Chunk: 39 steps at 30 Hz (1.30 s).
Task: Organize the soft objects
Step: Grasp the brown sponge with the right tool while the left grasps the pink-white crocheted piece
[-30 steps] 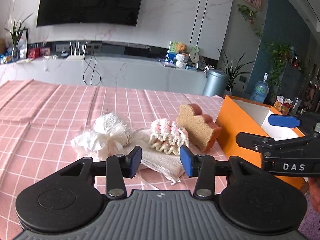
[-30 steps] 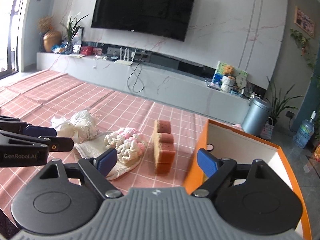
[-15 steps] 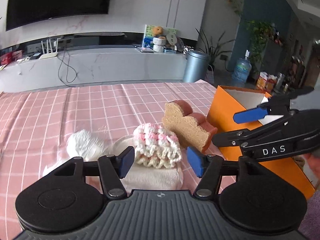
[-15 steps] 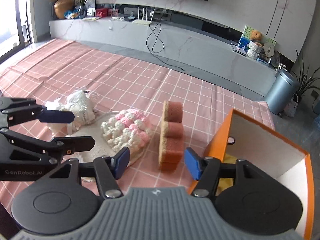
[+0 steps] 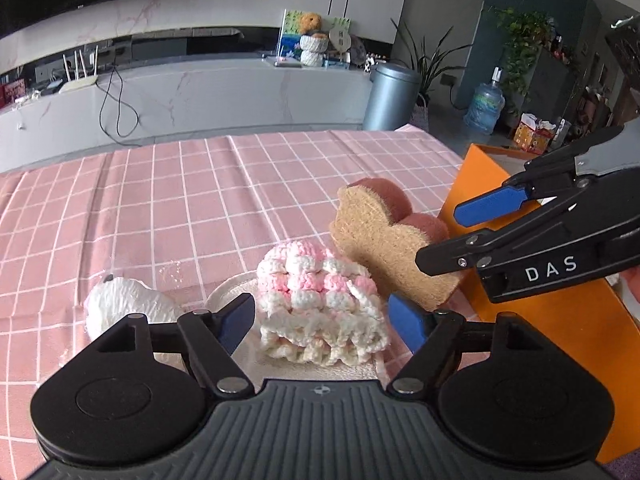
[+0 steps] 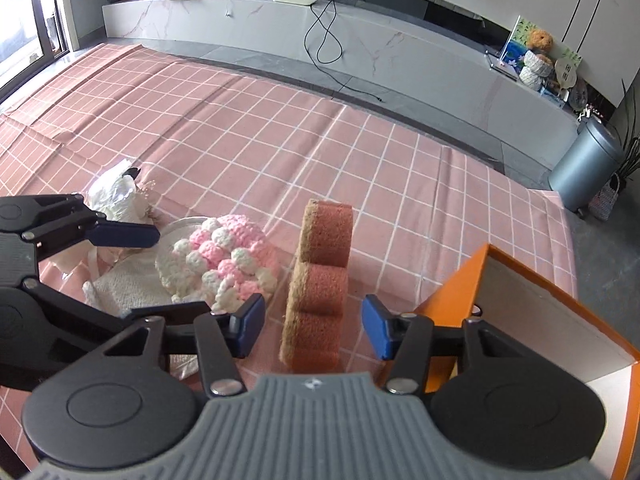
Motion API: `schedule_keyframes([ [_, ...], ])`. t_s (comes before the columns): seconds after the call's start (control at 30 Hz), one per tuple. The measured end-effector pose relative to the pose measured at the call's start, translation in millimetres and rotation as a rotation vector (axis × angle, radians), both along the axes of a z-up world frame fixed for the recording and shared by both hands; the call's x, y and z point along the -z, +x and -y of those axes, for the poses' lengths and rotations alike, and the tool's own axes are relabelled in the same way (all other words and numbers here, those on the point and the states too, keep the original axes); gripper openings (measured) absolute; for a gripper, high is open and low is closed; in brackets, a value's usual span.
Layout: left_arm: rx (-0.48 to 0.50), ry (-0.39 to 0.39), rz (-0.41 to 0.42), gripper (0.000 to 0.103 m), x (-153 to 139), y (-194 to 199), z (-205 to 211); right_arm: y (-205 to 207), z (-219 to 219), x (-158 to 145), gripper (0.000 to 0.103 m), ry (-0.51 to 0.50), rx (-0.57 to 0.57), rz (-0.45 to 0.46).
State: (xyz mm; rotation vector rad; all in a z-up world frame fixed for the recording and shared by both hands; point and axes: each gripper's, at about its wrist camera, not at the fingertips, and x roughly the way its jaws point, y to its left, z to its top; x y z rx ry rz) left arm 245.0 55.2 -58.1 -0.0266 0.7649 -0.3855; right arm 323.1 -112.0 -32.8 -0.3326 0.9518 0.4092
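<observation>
sponge [image 6: 320, 280] stands on edge on the pink cloth [image 6: 240, 128], dead ahead of the right gripper [image 6: 313, 325], partly between its spread, empty jaws. its long axis runs straight away from that gripper, so the jaws sit across its thin width. box [image 6: 560, 320] is just right of it, open side up. knit piece [image 5: 316, 300] lies on a white cloth pad [image 6: 132, 284], straight ahead of the left gripper [image 5: 322, 322], which is also released and holding nothing, jaws flanking the near edge. white bundle [image 5: 120, 304] sits left of that. judgement: right gripper is nearer the sponge, left nearer the knit; likely each closes on its own item, then over to the box.
</observation>
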Motion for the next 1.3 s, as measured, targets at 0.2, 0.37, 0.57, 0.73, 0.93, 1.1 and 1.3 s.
schedule_keyframes([
  [0.2, -0.008, 0.005, -0.064, 0.093, 8.6, 14.0, 3.2, 12.2, -2.7, 6.4, 0.051, -0.002, -0.003, -0.007],
  [0.37, -0.014, -0.010, -0.085, 0.091, 15.2, 17.9, 5.1, 17.0, -4.4, 14.6, 0.035, 0.003, -0.009, -0.044],
  [0.57, -0.019, -0.021, -0.079, 0.071, 18.0, 17.7, 7.2, 14.6, -4.9, 15.5, 0.033, -0.001, -0.027, -0.046],
  [0.73, -0.030, -0.019, -0.054, 0.035, 14.3, 14.3, 8.0, 12.9, -8.3, 15.7, 0.033, -0.021, -0.039, -0.036],
  [0.93, -0.053, -0.003, -0.001, 0.025, 0.3, 4.9, 8.2, 10.4, -6.6, 13.9, 0.032, -0.027, -0.019, -0.013],
  [1.1, -0.061, 0.002, 0.039, 0.024, -10.0, -10.1, 7.5, -9.8, -3.9, -0.8, 0.032, 0.011, -0.020, 0.038],
  [1.3, -0.076, -0.012, 0.086, 0.024, -27.7, -29.6, 4.1, -38.4, 0.1, -22.3, 0.031, 0.066, -0.020, 0.082],
])
